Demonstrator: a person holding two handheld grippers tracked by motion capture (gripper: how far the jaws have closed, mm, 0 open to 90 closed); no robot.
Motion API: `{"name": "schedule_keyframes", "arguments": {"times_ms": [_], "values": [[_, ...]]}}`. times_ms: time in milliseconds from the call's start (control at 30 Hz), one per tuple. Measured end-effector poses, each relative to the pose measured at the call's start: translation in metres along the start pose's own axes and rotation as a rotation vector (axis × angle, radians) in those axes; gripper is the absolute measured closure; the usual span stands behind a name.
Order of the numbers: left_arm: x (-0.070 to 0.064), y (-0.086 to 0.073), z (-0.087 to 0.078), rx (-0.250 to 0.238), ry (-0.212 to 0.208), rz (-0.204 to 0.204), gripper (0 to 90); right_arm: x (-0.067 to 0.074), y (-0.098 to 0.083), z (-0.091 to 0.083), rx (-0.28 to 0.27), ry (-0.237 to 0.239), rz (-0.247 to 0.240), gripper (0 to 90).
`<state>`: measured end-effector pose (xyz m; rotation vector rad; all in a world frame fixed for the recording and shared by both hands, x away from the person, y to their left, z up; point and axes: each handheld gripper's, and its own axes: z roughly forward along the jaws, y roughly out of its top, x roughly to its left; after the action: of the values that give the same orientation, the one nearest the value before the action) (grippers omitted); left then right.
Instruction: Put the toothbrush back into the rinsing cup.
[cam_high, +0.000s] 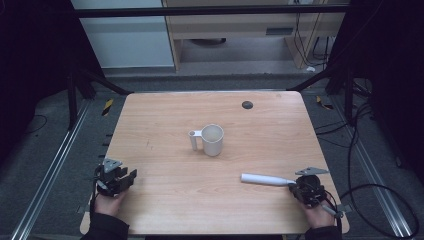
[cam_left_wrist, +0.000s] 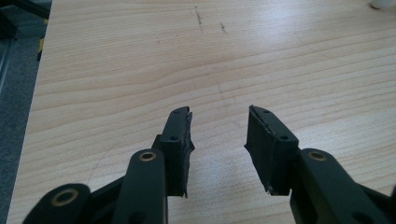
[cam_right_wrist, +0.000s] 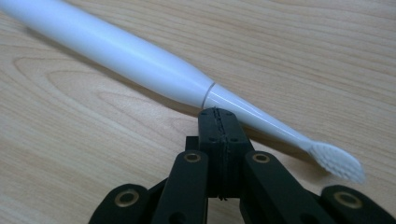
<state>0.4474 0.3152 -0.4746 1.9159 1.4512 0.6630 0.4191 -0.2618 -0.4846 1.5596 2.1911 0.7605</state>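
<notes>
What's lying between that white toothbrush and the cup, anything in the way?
Nothing visible. The toothbrush lies by the shut right gripper, which has no hold on it. Only bare table separates it from the cup. The left gripper is open, far off to the side.

White toothbrush, white cup, black tongs.

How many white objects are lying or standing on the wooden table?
2: a white plastic cup with a handle standing at the table's centre, and a white electric toothbrush lying near the right gripper.
</notes>
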Motion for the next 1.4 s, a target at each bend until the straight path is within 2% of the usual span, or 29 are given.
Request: {"name": "schedule_keyframes", "arguments": {"times_ms": [400, 1400], "values": [[0.000, 0.000, 0.001, 0.005, 0.000, 0.005, 58.4, -0.009, 0.006, 0.008, -0.003, -0.019, 0.017, 90.0], [-0.002, 0.001, 0.002, 0.009, 0.001, 0.009, 58.3, -0.014, 0.025, 0.025, -0.041, -0.022, 0.012, 90.0]]}}
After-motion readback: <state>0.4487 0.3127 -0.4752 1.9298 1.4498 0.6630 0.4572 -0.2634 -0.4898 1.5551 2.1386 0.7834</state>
